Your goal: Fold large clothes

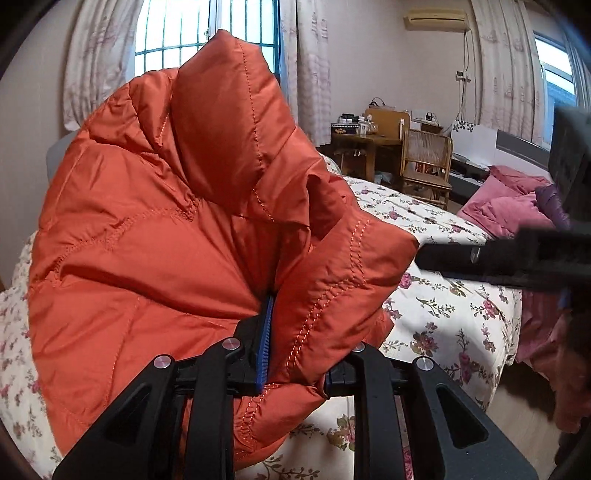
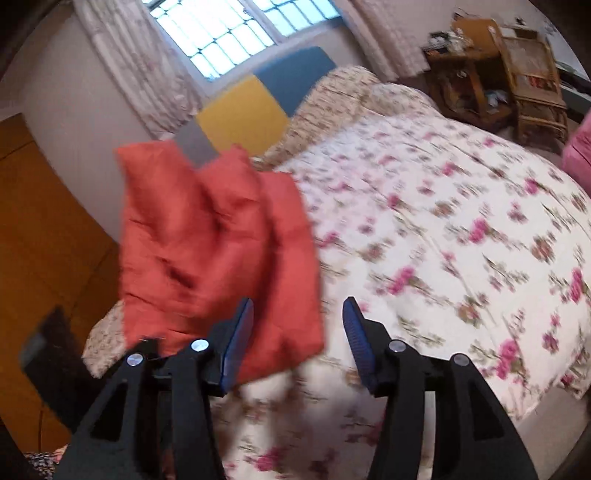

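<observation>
Closest to the left wrist camera is the left tool (image 1: 295,354), black with blue ribbed pads. It is pinching a thick fold of the orange jacket (image 1: 166,229). The jacket is puffy and shiny, with stitched lines that make soft pillow shapes. It bulges up from the tool and fills the picture from 7 o'clock round to 1 o'clock, held above the bed (image 1: 443,314). A long black bar — part of the right tool (image 1: 480,258) — pokes in from 3 o'clock, its tip just beside the jacket's stitched edge.

In the right wrist view the right tool (image 2: 298,343) is spread wide, with nothing between its blue pads (image 2: 240,343). The picture is blurry. The orange jacket (image 2: 207,243) hangs at 10 o'clock from the tool, a rumpled, roughly square shape, partly behind the left pad.

The bed (image 2: 443,240) has a white quilt with pink flowers and green stems, soft and flat. At 12 o'clock stands a padded headboard (image 2: 255,103) in yellow, blue and grey blocks — above it a barred window (image 2: 229,33). A woven cane chair (image 2: 532,77) sits at 2 o'clock.
</observation>
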`<state>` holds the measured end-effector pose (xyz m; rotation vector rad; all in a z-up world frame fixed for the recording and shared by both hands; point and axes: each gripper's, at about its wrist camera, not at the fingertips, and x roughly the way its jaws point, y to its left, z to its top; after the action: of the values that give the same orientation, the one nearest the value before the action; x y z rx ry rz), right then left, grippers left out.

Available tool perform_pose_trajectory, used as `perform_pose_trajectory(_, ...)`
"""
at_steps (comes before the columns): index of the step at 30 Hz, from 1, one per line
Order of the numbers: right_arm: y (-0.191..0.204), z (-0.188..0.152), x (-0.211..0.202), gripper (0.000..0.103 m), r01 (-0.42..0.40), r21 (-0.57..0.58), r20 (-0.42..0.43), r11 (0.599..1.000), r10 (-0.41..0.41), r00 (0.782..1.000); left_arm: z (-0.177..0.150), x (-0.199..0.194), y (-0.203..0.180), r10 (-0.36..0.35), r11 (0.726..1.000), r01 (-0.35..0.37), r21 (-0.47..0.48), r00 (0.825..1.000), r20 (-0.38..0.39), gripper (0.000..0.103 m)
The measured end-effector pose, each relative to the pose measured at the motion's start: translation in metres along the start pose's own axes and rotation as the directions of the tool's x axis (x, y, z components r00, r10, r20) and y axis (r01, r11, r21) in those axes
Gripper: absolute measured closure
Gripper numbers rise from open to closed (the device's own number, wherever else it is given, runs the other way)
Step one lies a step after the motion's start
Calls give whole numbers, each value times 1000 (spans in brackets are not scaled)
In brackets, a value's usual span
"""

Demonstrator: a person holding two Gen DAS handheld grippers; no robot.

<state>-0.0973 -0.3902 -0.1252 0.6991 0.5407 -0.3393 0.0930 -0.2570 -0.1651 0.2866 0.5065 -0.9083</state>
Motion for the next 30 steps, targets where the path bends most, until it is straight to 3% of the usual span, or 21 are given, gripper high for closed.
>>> perform_pose_trajectory(3,18,7,6,53,-50,-32,-6,998,49,999,0,-3,2,-4,1000,4,1,1000,2,83)
perform_pose_trajectory(5,28,11,15,63,-68,-55,-32,996,66,997,-1,-2,1,-5,1000,5,1,1000,8,83)
perform_pose_trajectory(7,33,15,26,83,-58,-75,-76,995,52,996,-1,-3,0,-4,1000,4,6,1000,5,81)
perform_pose_trajectory(10,34,19,40,93,-37,-98,-110,995,26,994,-5,-8,-3,-7,1000,7,18,1000,-7,76)
perform_pose_trajectory(12,33,16,44,94,0,-117,-120,993,-14,993,-7,-19,-2,-40,999,40,4,999,-3,73)
perform_pose_trajectory(16,19,6,50,95,7,-79,-152,997,-19,988,-16,-48,5,-87,996,87,-25,996,-6,73)
perform_pose_trajectory(17,15,4,53,95,24,-75,-156,997,-35,987,-18,-57,10,-112,993,112,-46,994,6,70)
perform_pose_trajectory(19,5,-1,61,95,42,-54,-174,998,-51,983,-19,-79,25,-130,986,135,-100,990,59,54)
perform_pose_trajectory(21,-4,-6,64,95,28,-12,-183,1000,-30,983,-16,-95,48,-77,985,92,-145,991,109,49)
perform_pose_trajectory(23,-6,-7,61,95,13,-2,-174,1000,-13,985,-9,-103,89,54,972,-19,-233,988,144,49)
perform_pose_trajectory(24,-6,-7,59,91,3,2,-169,1000,-3,986,-4,-102,112,132,953,-85,-290,981,145,49)
perform_pose_trajectory(26,-7,-4,53,87,-14,18,-148,1000,17,989,3,-95,150,219,907,-159,-390,969,116,49)
perform_pose_trajectory(27,-6,-4,50,78,-13,20,-136,1000,16,991,8,-89,174,252,874,-178,-452,962,109,49)
perform_pose_trajectory(28,-5,-1,45,74,-9,16,-119,1000,10,993,12,-84,186,262,859,-182,-478,959,106,49)
perform_pose_trajectory(30,0,5,34,74,-9,-17,-83,1000,8,996,26,-69,197,259,862,-187,-471,961,92,49)
